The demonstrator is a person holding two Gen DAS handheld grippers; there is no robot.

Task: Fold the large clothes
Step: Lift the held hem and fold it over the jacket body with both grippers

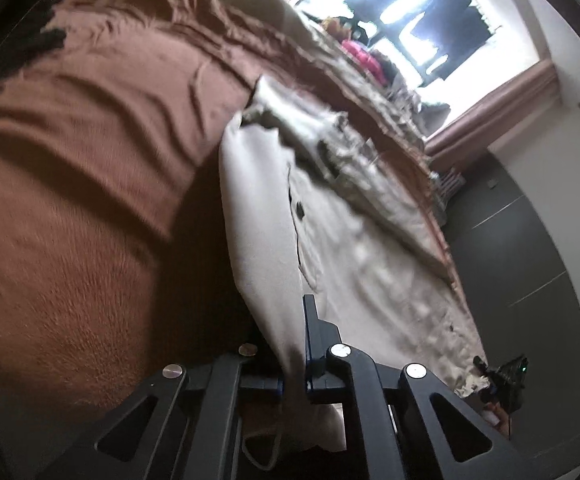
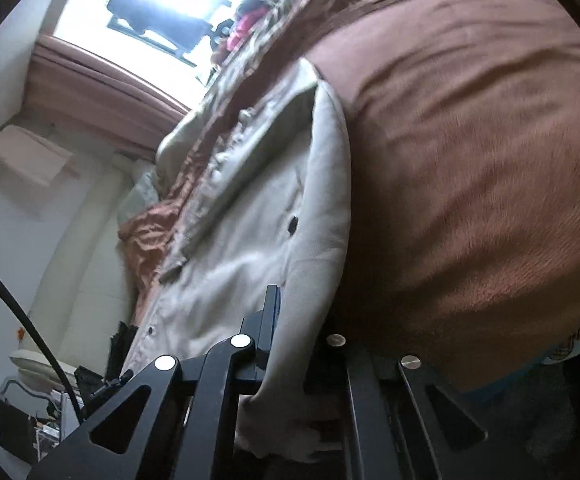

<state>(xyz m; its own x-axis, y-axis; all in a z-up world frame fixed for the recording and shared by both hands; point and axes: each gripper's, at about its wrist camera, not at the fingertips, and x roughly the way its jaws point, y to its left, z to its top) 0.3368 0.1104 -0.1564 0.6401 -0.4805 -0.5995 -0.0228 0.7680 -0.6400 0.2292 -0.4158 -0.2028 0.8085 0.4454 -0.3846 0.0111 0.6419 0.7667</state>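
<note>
Daylight floods in from the window [image 1: 421,20] ahead of me, blown out to white glare (no detail survives there). My blanket [image 1: 90,128] and coat [image 1: 262,200] smear with motion blur; fisheye edges bend into black corners; shadow pools beneath the coat.

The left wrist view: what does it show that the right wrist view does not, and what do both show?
Only the left wrist view shows the dark grey floor and the right gripper at the coat's far edge. Only the right wrist view shows a black cable and a pale shelf on the wall. Both show the cream coat on the brown blanket, the bright window, and jaws shut on the coat.
</note>
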